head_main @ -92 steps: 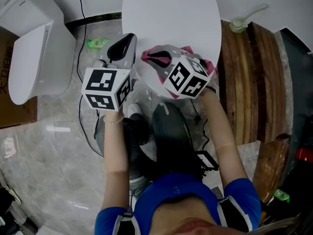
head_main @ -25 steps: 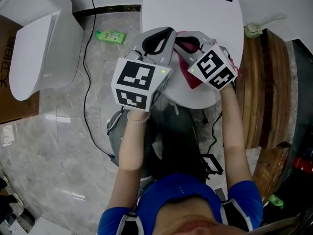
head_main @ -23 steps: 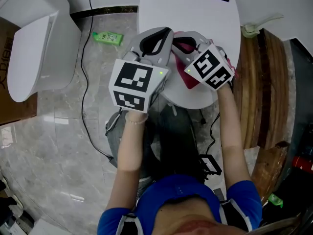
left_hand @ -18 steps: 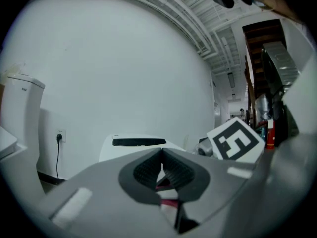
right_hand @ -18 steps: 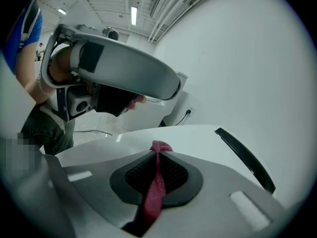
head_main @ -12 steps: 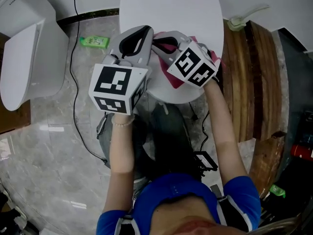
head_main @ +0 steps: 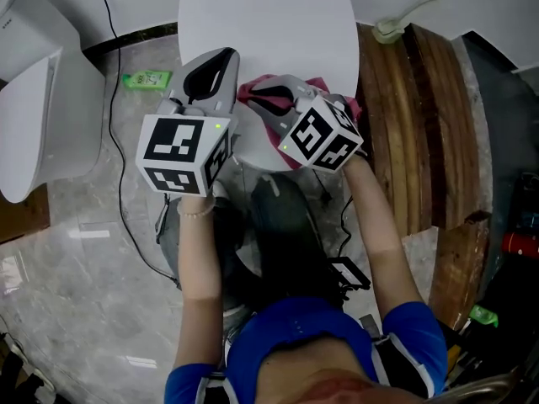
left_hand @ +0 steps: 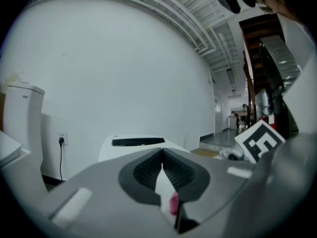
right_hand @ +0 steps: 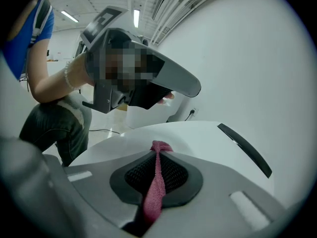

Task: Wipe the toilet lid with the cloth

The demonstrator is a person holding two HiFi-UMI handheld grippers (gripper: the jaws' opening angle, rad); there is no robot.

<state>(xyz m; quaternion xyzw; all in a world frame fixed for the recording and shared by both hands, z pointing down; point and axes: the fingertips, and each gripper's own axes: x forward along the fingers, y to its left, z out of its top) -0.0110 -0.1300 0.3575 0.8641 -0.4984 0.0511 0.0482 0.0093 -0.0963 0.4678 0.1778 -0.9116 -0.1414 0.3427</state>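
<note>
From above, the smooth white oval lid (head_main: 269, 32) carried a nubbly pink cloth (head_main: 320, 82) at its near edge, both forearms reaching forward. The left gripper's (left_hand: 162, 151) ribbed jaws met, empty. The right gripper's (right_hand: 157, 150) jaws pinched the cloth's bunched strip above the lid.

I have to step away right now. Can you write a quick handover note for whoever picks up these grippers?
The left hand-held gripper is shut and empty, at the near left edge of the toilet lid.
The right hand-held gripper is shut on the pink cloth, which lies on the lid's near part.
Done: cloth gripped and on the lid. How much is already wiped cannot be told.
Left: probably sweep the cloth across the lid toward its far end.
</note>
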